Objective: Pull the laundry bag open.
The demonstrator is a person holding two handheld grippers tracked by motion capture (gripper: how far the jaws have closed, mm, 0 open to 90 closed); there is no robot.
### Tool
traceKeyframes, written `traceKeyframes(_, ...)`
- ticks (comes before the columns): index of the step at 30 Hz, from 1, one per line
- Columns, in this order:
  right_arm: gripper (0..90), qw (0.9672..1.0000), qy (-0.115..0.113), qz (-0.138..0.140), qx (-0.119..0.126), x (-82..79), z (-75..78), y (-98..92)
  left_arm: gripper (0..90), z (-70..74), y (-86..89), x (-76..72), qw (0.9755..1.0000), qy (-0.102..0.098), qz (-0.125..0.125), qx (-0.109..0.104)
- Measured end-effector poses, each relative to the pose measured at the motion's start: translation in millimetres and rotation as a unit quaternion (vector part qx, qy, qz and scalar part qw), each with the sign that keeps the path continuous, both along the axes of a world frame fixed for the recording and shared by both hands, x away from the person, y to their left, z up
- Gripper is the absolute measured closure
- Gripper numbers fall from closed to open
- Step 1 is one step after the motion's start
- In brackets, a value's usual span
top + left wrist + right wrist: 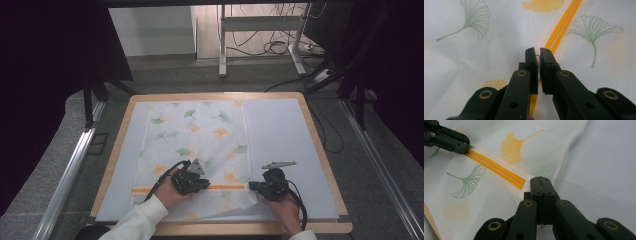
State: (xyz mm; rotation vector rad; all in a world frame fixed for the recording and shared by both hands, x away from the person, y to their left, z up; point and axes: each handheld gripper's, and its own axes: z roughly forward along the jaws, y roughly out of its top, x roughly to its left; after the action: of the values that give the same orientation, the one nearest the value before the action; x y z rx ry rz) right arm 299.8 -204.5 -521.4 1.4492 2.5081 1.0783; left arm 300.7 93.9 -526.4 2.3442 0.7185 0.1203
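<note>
A: What's being worked on?

B: A white mesh laundry bag printed with green and yellow ginkgo leaves [197, 135], lying flat on the pale grey mat [285, 130] over the wooden table [320, 145]. Its orange zipper [225, 187] runs across the bag close to the edge nearest the person.

A: And the two tools?

B: The left gripper [539, 56] sits on the zipper about midway along it, jaws drawn together on what looks like the small clear zipper pull [538, 58]. The right gripper [540, 182] is just past the zipper's end, by the bag's side seam, jaws pinched tight on the mesh there.

A: So which step is this?

B: I'd judge it the start of sliding the zipper: one tool anchors the bag at the zipper's end, the other has the slider. Which way it is to go I can't tell.

A: What does the next move need?

B: A steady pull by the left gripper straight along the orange line, with the right gripper holding the mesh taut so the fabric doesn't bunch. The pull is tiny, so the grip could slip if the tug goes sideways.
</note>
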Motion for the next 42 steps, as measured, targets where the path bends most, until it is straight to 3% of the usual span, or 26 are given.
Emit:
traceKeyframes(25,89.7,1.0000,0.000,0.001,0.000,0.1,0.1,-0.3,86.1,0.3,12.0,-0.1,0.9999,0.012,0.009,0.000)
traceKeyframes(42,89.7,1.0000,0.000,-0.001,0.002,0.1,-0.3,-0.7,86.2,1.6,29.4,-1.7,0.9995,0.018,0.021,0.014)
